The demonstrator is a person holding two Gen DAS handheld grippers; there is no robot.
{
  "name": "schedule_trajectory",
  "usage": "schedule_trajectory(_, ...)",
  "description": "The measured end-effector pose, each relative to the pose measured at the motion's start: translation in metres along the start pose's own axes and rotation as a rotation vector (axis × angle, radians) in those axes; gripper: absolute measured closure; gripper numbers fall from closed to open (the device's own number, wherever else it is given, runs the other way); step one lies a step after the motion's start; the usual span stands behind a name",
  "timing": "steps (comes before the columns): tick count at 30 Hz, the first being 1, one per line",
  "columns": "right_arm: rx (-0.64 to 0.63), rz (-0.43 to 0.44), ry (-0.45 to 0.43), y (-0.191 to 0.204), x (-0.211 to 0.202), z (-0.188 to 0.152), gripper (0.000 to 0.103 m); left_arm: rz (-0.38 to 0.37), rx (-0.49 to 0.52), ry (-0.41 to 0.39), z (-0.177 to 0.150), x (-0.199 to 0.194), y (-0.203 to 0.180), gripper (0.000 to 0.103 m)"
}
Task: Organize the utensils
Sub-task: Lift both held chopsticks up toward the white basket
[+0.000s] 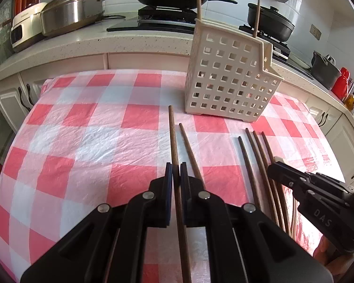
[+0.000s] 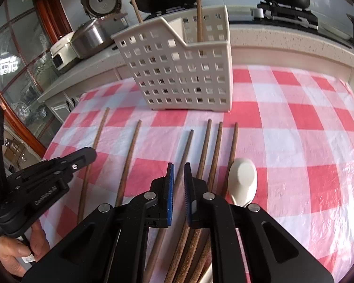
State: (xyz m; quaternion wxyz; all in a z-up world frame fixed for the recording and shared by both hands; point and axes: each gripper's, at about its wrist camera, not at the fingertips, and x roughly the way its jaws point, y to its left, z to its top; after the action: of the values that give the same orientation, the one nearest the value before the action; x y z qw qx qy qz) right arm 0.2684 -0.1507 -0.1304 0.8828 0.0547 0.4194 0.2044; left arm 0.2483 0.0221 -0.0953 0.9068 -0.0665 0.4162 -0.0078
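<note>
On the worktop covered with a red-and-white checked plastic cloth (image 2: pixel 283 122), everything is laid out in a row before a cream perforated plastic utensil basket (image 2: pixel 179 70), which stands upright near the far edge with two wooden chopsticks already leaning inside it.

Farthest left, the left claw (image 1: pixel 176 172) is clenched on one long dark wooden chopstick (image 1: pixel 173 136); the stick runs straight out between its blue pads and points toward the basket — a grip along the shaft that should let the tip be steered up and into the holder. Just beside it, a second brown chopstick (image 1: pixel 188 145) lies loose on the cloth, slanting slightly away.

Further right, a cluster of four more wooden chopsticks (image 2: pixel 207 151) rests side by side, their far ends fanned apart and their near ends bunched together under the right claw (image 2: pixel 179 179). That claw hovers above them with its pads slightly parted and pressing on nothing; the narrow gap sits over the leftmost stick of the group, which suggests it is lining up for its next pick rather than gripping yet.

At the right end, a white ceramic spoon (image 2: pixel 244 174) lies bowl-up, touching the outermost chopstick — likely kept for last, since it needs a wider grasp.
</note>
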Motion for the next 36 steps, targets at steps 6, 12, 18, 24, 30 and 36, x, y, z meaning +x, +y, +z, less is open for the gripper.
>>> schedule_trajectory(6,-0.032,-0.025,0.05,0.008,0.018,-0.001,0.086,-0.008,0.006,-0.006,-0.003,-0.001,0.005,0.096)
schedule_trajectory(12,-0.132,-0.127,0.099,0.025,0.036,0.0,0.086,-0.018,0.003,-0.007,-0.003,0.0,0.011,0.096)
schedule_trajectory(18,-0.191,-0.197,0.105,0.034,0.041,0.0,0.094,-0.028,-0.004,-0.001,-0.004,0.003,0.014,0.096)
schedule_trajectory(24,-0.109,-0.075,0.0,0.026,0.016,-0.002,0.096,-0.024,-0.008,-0.027,-0.003,-0.008,0.018,0.096)
schedule_trajectory(30,-0.096,-0.014,-0.109,0.028,-0.026,0.005,0.096,-0.018,0.002,-0.088,0.002,-0.034,0.015,0.096)
schedule_trajectory(36,-0.106,0.016,-0.187,0.034,-0.063,0.009,0.096,-0.008,0.036,-0.157,0.003,-0.066,0.007,0.097)
